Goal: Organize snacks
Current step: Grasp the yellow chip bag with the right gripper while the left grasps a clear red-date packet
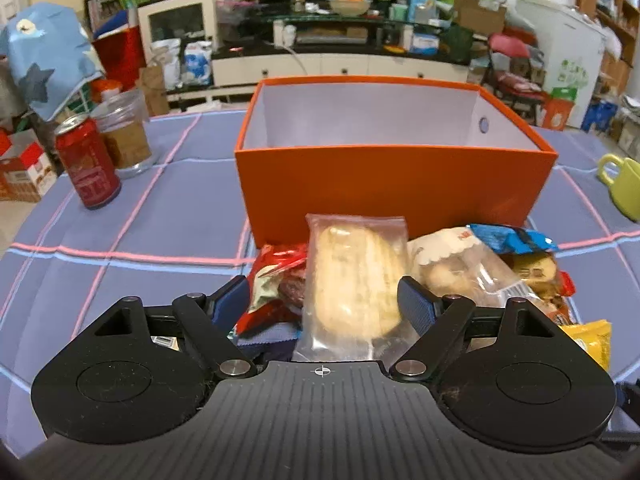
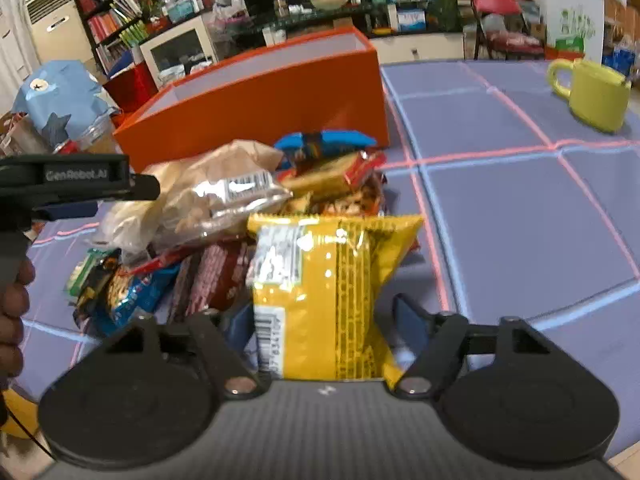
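Note:
An orange box, open at the top with a white inside, stands on the table behind a pile of snack packets. My left gripper is open, with a clear packet of pale biscuit lying between its fingers on top of the pile. My right gripper is open around a yellow snack packet at the near edge of the same pile. The box also shows in the right wrist view, beyond the pile. The left gripper's body shows at the left there.
A red can and a clear jar stand at the table's left. A yellow-green mug sits at the right. The table has a blue checked cloth. Shelves and cluttered furniture lie beyond it.

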